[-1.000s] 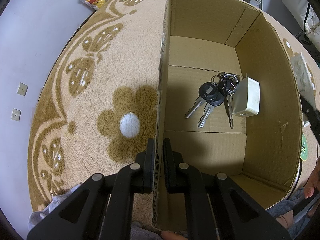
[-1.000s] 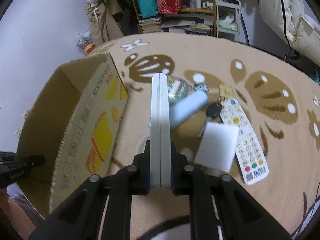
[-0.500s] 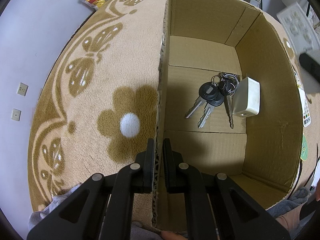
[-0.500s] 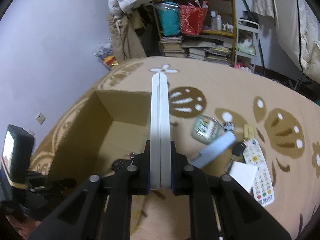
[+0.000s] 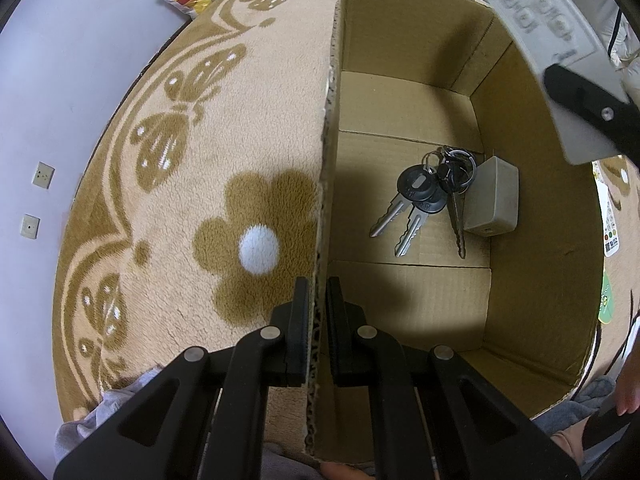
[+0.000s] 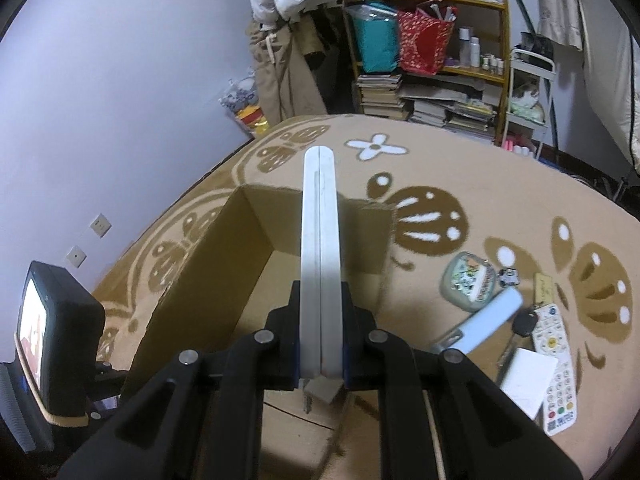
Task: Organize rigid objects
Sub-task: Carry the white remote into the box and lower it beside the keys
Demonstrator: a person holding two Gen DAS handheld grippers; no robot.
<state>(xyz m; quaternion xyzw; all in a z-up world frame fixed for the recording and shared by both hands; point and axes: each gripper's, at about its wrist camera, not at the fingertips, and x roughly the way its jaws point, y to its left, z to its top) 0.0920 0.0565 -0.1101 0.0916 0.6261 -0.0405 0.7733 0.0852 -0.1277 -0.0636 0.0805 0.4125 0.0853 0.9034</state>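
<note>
Remote [image 6: 320, 256] clenched in right tool [image 6: 320, 312]; left tool [image 5: 318, 300] pinches box [image 5: 326, 128] wall; "40" on shelf.

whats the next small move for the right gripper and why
Probably lower it into the cardboard box and release. The right gripper is shut on the white remote, held above the opening, while the left gripper pinches the box wall. Aim for bare floor beside the keys.

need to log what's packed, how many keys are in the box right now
3, all on one ring on the cardboard box floor: two black-headed keys side by side, and a darker third key lying against the grey block. Others could hide underneath.
</note>
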